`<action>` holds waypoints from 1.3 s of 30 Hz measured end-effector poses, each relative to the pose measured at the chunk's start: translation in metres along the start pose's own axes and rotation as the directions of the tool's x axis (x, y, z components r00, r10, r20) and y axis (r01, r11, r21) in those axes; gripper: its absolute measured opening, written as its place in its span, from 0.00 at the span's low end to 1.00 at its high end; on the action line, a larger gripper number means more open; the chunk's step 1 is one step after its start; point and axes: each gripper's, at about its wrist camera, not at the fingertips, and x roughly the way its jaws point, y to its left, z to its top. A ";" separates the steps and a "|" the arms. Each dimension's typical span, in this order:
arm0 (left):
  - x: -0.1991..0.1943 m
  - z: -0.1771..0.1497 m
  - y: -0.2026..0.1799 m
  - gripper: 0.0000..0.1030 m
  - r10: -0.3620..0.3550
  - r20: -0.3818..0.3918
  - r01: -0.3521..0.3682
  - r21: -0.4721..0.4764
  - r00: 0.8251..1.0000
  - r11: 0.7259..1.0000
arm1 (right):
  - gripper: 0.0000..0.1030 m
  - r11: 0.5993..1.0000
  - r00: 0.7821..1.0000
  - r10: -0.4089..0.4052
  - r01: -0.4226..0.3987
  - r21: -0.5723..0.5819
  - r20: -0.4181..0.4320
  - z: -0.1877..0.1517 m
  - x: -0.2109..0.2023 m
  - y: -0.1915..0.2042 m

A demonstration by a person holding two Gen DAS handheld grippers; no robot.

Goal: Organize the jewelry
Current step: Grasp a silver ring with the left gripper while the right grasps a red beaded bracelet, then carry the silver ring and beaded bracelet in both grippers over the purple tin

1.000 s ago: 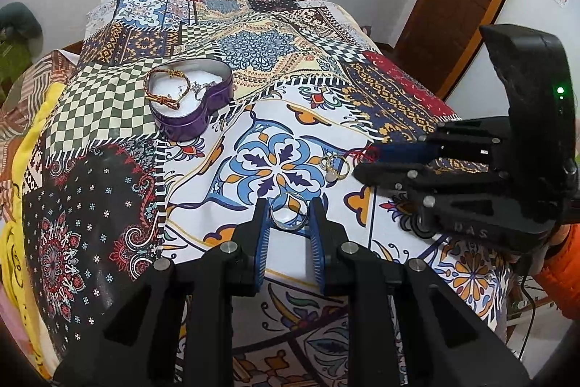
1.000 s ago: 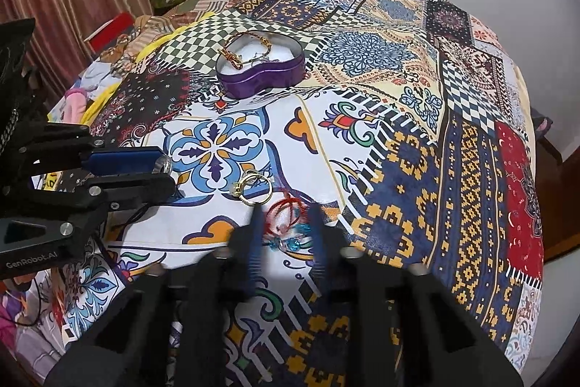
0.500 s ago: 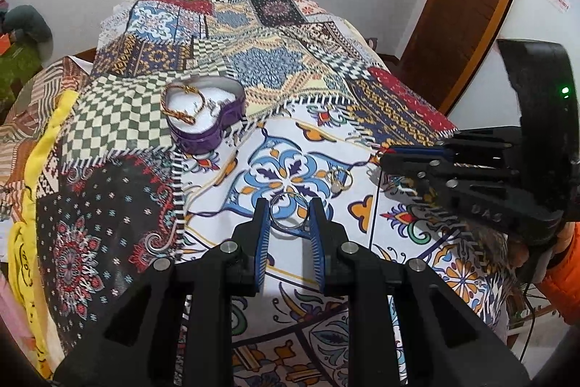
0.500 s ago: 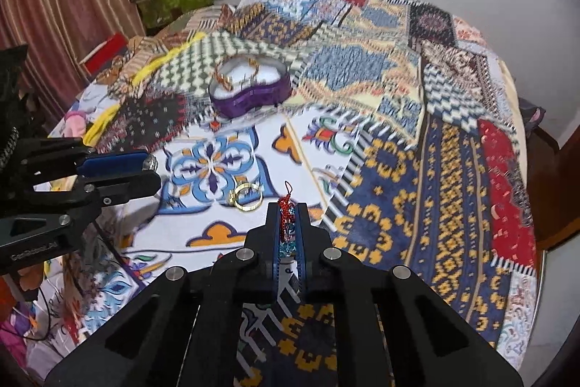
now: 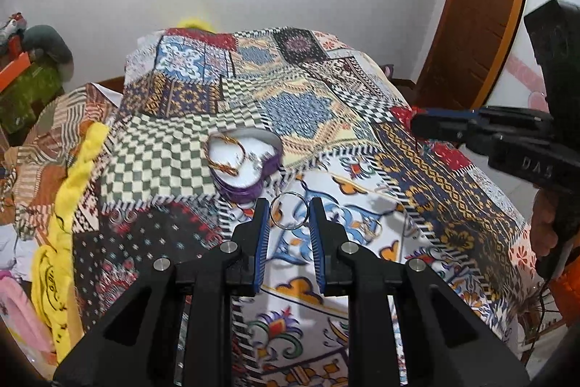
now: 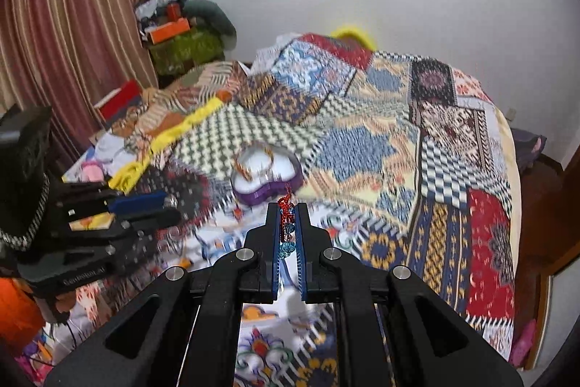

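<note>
Both my grippers have risen off the patchwork bedspread (image 5: 362,118), left gripper (image 5: 289,209) clamping the thin silver ring (image 5: 289,210), right gripper (image 6: 288,223) pinching the red-and-blue beaded bracelet (image 6: 286,227).

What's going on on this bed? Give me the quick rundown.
A person is sorting jewelry with a gripper in each hand. The left gripper holds a silver ring between its pads, lifted off the patchwork bedspread. The right gripper is shut on a red and blue beaded piece. The purple heart-shaped tin lies open ahead with a gold bracelet inside. Another ring lies on the bedspread.
</note>
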 end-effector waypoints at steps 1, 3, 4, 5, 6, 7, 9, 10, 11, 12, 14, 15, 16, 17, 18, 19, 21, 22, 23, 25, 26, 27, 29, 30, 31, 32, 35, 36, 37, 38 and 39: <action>0.000 0.002 0.002 0.20 0.002 0.003 -0.002 -0.001 1.000 1.000 | 0.07 1.000 1.000 0.003 -0.003 0.000 0.007 0.005 0.001 0.001; 0.002 0.006 0.007 0.20 0.011 0.009 -0.011 -0.002 1.000 1.000 | 0.07 1.000 1.000 0.010 -0.010 -0.003 0.015 0.010 0.003 0.002; 0.003 0.007 0.009 0.20 0.016 0.011 -0.016 -0.003 1.000 1.000 | 0.07 1.000 1.000 0.013 -0.013 -0.004 0.019 0.014 0.007 0.003; 0.005 0.008 0.012 0.20 0.021 0.012 -0.020 -0.005 1.000 1.000 | 0.07 1.000 1.000 0.016 -0.016 -0.005 0.021 0.017 0.009 0.003; 0.007 0.010 0.015 0.20 0.023 0.012 -0.023 -0.008 1.000 1.000 | 0.07 1.000 1.000 0.020 -0.020 -0.006 0.020 0.019 0.011 0.004; 0.010 0.012 0.019 0.20 0.026 0.011 -0.025 -0.013 1.000 1.000 | 0.07 1.000 1.000 0.024 -0.024 -0.008 0.020 0.022 0.015 0.004; 0.018 0.017 0.025 0.20 0.033 0.007 -0.033 -0.020 0.999 0.999 | 0.07 1.000 1.000 0.026 -0.026 -0.016 0.017 0.027 0.023 0.006; 0.021 0.018 0.028 0.20 0.037 0.005 -0.037 -0.023 0.999 0.999 | 0.07 0.999 0.999 0.029 -0.029 -0.020 0.015 0.029 0.026 0.006; 0.026 0.020 0.032 0.20 0.040 0.001 -0.040 -0.028 0.999 0.999 | 0.07 0.999 1.000 0.030 -0.030 -0.024 0.007 0.031 0.031 0.007; 0.030 0.021 0.035 0.20 0.040 -0.003 -0.041 -0.034 0.999 0.999 | 0.07 0.999 0.999 0.032 -0.032 -0.026 -0.002 0.034 0.038 0.007; 0.039 0.024 0.042 0.20 0.034 -0.015 -0.035 -0.051 0.999 0.998 | 0.07 0.999 0.999 0.041 -0.042 -0.025 -0.026 0.038 0.052 0.006; 0.046 0.026 0.046 0.20 0.031 -0.024 -0.033 -0.060 0.999 0.998 | 0.07 0.999 0.998 0.044 -0.045 -0.025 -0.035 0.039 0.056 0.006; 0.051 0.027 0.049 0.20 0.030 -0.030 -0.032 -0.065 0.999 0.997 | 0.07 0.999 0.998 0.047 -0.048 -0.025 -0.049 0.041 0.064 0.005; 0.056 0.028 0.051 0.20 0.029 -0.034 -0.031 -0.069 0.999 0.997 | 0.07 0.998 0.997 0.049 -0.050 -0.025 -0.062 0.042 0.071 0.005; 0.063 0.030 0.055 0.20 0.025 -0.044 -0.028 -0.075 0.999 0.997 | 0.07 0.998 0.996 0.052 -0.054 -0.024 -0.073 0.043 0.076 0.003; 0.068 0.031 0.057 0.20 0.022 -0.051 -0.026 -0.079 0.998 0.997 | 0.07 0.998 0.995 0.055 -0.058 -0.022 -0.088 0.045 0.084 0.002; 0.082 0.034 0.062 0.20 0.019 -0.068 -0.025 -0.090 0.998 0.996 | 0.07 0.998 0.992 0.055 -0.058 -0.024 -0.116 0.048 0.100 0.000; 0.088 0.036 0.065 0.20 0.019 -0.077 -0.026 -0.095 0.997 0.995 | 0.07 0.998 0.990 0.053 -0.057 -0.026 -0.129 0.048 0.108 -0.001; 0.094 0.038 0.067 0.20 0.020 -0.087 -0.029 -0.099 0.996 0.995 | 0.07 0.998 0.989 0.055 -0.059 -0.026 -0.140 0.050 0.114 -0.002; 0.108 0.041 0.072 0.20 0.023 -0.107 -0.035 -0.104 0.994 0.994 | 0.07 0.998 0.984 0.055 -0.060 -0.026 -0.169 0.052 0.128 -0.003; 0.113 0.042 0.073 0.20 0.023 -0.115 -0.035 -0.105 0.993 0.994 | 0.07 0.998 0.982 0.054 -0.060 -0.028 -0.181 0.053 0.134 -0.004; 0.119 0.044 0.075 0.20 0.024 -0.124 -0.037 -0.104 0.992 0.994 | 0.07 0.998 0.979 0.057 -0.064 -0.028 -0.194 0.054 0.140 -0.004; 0.126 0.045 0.076 0.20 0.030 -0.134 -0.043 -0.095 0.991 0.995 | 0.07 0.997 0.974 0.065 -0.073 -0.025 -0.218 0.056 0.150 -0.004; 0.130 0.047 0.076 0.20 0.035 -0.139 -0.048 -0.085 0.990 0.995 | 0.07 0.996 0.971 0.075 -0.082 -0.021 -0.227 0.057 0.154 -0.005; 0.133 0.047 0.076 0.20 0.038 -0.143 -0.050 -0.080 0.989 0.996 | 0.07 0.995 0.966 0.094 -0.099 -0.009 -0.242 0.057 0.159 -0.006; 0.135 0.048 0.077 0.20 0.041 -0.147 -0.053 -0.077 0.988 0.996 | 0.07 0.994 0.962 0.102 -0.106 -0.002 -0.251 0.059 0.163 -0.006; 0.141 0.049 0.078 0.20 0.038 -0.153 -0.051 -0.077 0.987 0.996 | 0.07 0.994 0.953 0.111 -0.111 0.013 -0.283 0.059 0.175 -0.008; 0.142 0.050 0.078 0.20 0.037 -0.154 -0.050 -0.078 0.987 0.996 | 0.07 0.993 0.950 0.113 -0.113 0.017 -0.291 0.059 0.178 -0.008; 0.143 0.050 0.078 0.20 0.036 -0.155 -0.048 -0.077 0.987 0.996 | 0.07 0.993 0.946 0.119 -0.117 0.023 -0.301 0.058 0.181 -0.008; 0.144 0.051 0.078 0.20 0.036 -0.157 -0.049 -0.076 0.987 0.996 | 0.07 0.993 0.943 0.121 -0.118 0.028 -0.310 0.058 0.185 -0.009; 0.145 0.050 0.078 0.20 0.039 -0.158 -0.051 -0.074 0.987 0.996 | 0.07 0.993 0.941 0.119 -0.116 0.027 -0.316 0.057 0.186 -0.008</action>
